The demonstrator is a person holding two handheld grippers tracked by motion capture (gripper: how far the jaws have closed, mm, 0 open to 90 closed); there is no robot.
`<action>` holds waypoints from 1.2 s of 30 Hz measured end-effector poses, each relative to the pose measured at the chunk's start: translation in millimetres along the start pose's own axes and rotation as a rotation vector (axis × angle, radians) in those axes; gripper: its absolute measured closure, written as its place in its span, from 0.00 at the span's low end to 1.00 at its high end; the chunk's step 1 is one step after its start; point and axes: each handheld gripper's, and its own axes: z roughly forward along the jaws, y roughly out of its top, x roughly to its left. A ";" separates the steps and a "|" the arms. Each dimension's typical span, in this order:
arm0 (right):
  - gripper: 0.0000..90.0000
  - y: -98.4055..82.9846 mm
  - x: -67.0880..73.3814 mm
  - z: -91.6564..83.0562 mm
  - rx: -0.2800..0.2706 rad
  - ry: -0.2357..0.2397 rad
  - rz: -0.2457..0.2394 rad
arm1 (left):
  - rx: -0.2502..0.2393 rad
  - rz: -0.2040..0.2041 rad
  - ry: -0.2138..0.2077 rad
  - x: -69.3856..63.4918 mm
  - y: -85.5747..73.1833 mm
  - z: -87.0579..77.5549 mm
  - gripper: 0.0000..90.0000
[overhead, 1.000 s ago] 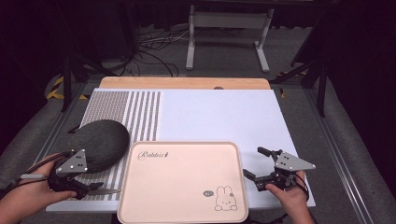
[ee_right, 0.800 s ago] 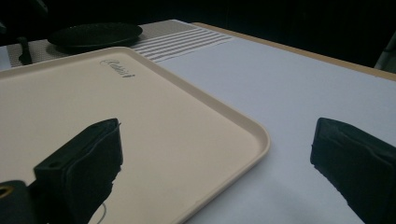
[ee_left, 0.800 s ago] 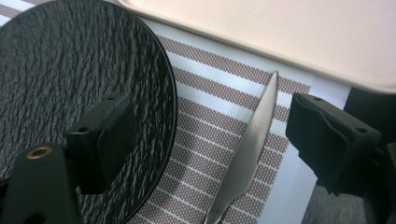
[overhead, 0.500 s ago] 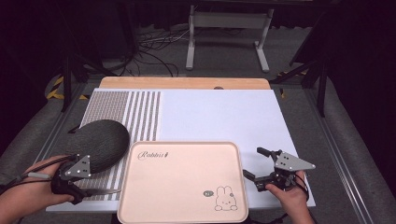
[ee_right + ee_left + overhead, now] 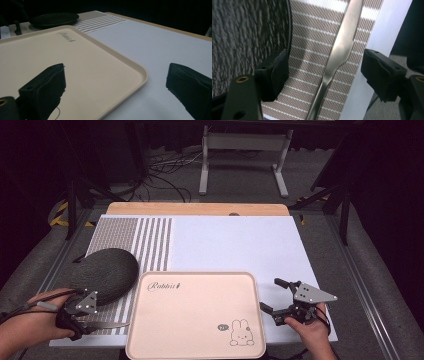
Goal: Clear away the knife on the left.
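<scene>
A silver table knife [image 5: 109, 324] lies on the striped placemat [image 5: 145, 245] near the table's front left edge. My left gripper [image 5: 82, 319] hangs right over its handle end. In the left gripper view the knife [image 5: 338, 53] runs between the two open jaws of that gripper [image 5: 325, 71], touching neither. A dark round textured plate [image 5: 105, 272] sits just behind. A beige rabbit tray [image 5: 195, 320] lies front centre. At the tray's right edge my right gripper [image 5: 271, 295] stands open; in its own view the gripper [image 5: 117, 82] frames the tray's corner [image 5: 135, 72].
The white board [image 5: 235, 245] stretches bare behind the tray. A wooden strip [image 5: 200, 209] edges its far side. The dark plate [image 5: 242, 37] lies close to my left jaw. Stand legs and cables lie on the floor beyond.
My left gripper has edged slightly toward the near edge and right, settling over the knife. The right gripper and the tray have stayed put.
</scene>
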 end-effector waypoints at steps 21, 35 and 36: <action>0.04 -0.7 0.4 0.9 0.005 0.012 -0.005 | 0.233 0.141 -0.038 9.3 -8.6 8.0 0.72; 0.04 -1.1 0.9 1.5 0.007 0.016 -0.007 | 0.263 0.219 -0.049 9.3 -9.5 13.0 0.89; 0.04 -1.1 1.0 1.6 0.008 0.018 -0.007 | 0.258 0.221 -0.052 9.5 -9.7 13.2 0.89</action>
